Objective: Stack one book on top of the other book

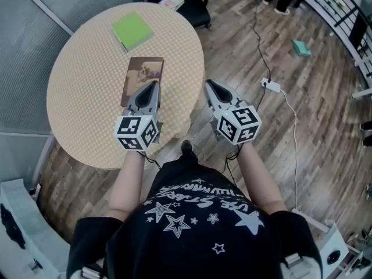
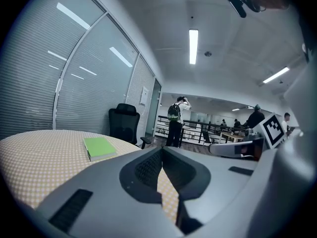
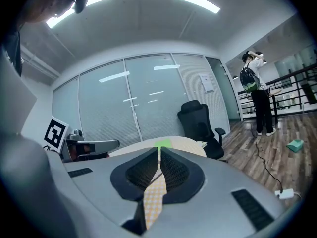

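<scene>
Head view: round table [image 1: 75, 97] w/ checked cloth; green book [image 1: 132, 31] at far left; brown book [image 1: 142, 80] nearer, apart from it. Left gripper [image 1: 155, 83] tip overlaps brown book's right side; right gripper [image 1: 207, 83] sits by table's right edge.

Left gripper view: jaws pressed together, nothing between; green book [image 2: 99, 148] ahead to the left.

Right gripper view: jaws closed too, empty; only cloth shows thru the slit.

Looks like the reach step. To do it well: spread jaws before contact; pinch brown book at its near edge; lift level; set it square on green one.
</scene>
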